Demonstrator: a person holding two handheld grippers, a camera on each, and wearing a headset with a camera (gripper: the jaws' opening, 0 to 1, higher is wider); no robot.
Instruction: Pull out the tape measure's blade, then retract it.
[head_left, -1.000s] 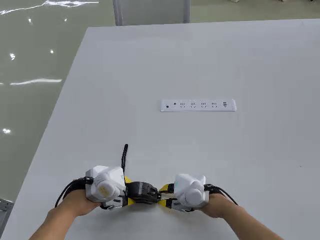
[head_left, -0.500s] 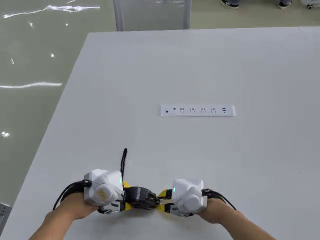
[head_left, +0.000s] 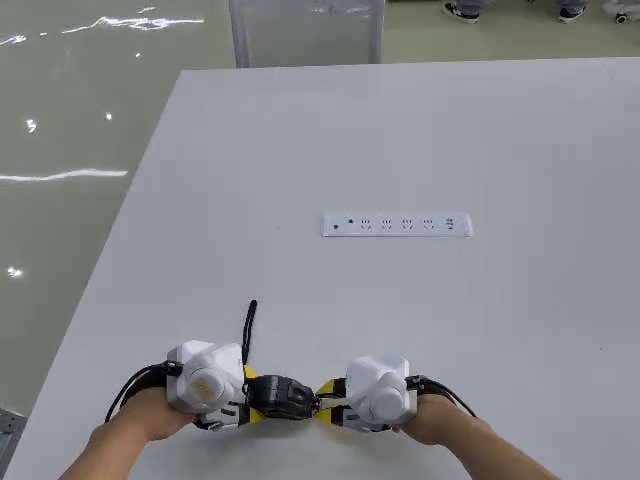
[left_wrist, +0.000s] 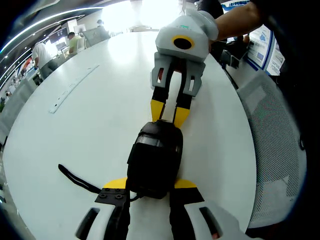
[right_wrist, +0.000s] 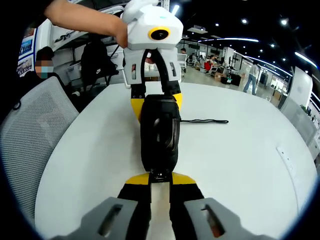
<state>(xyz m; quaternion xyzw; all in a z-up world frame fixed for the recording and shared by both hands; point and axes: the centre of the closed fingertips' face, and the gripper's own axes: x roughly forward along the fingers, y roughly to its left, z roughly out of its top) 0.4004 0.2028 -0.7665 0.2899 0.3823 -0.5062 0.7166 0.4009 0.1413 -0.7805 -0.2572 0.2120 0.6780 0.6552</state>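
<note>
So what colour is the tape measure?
The tape measure is black; clearest in right gripper view.

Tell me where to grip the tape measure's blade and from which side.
Grip the small end tab at the front of the tape measure, coming straight along the table from the side opposite the left gripper, which clamps the case's rear. The right gripper sits there, jaws closed on the tab.

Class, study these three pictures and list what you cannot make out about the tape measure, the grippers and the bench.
- How far the blade is out: in the right gripper view, the tips of the right gripper cover the mouth of the tape measure.
- Lower end of the strap: in the head view, hidden behind the left gripper.
- Markings on the power strip: too small in the head view.
</note>
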